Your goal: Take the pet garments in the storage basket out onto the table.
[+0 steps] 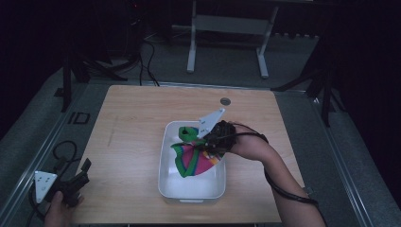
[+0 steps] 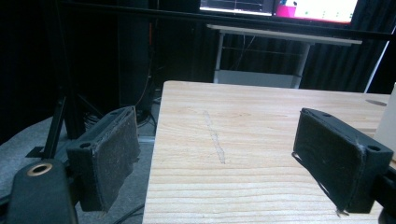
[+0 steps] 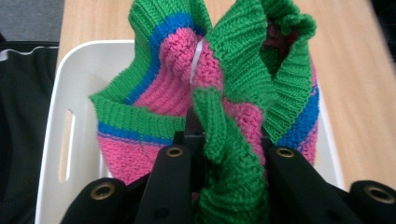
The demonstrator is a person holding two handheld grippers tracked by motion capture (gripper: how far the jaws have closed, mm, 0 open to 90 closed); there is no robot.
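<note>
The right gripper (image 3: 227,140) pinches the knitted cloth (image 3: 243,88) directly over the white bin (image 1: 165,182), while the left gripper (image 2: 219,158) waits spread, far off.

Light wood table (image 1: 132,123); white tub (image 1: 166,182) directly on it (near front edge).

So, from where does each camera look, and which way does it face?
High view: above the person's side, facing forward and down on the table; both forearms show.
Left gripper view: on the left gripper, facing across the table; open jaws show.
Right gripper view: on the right gripper, facing the knitted cloth; shut jaws show.
Shared: high and right views show cloth and white tub.
</note>
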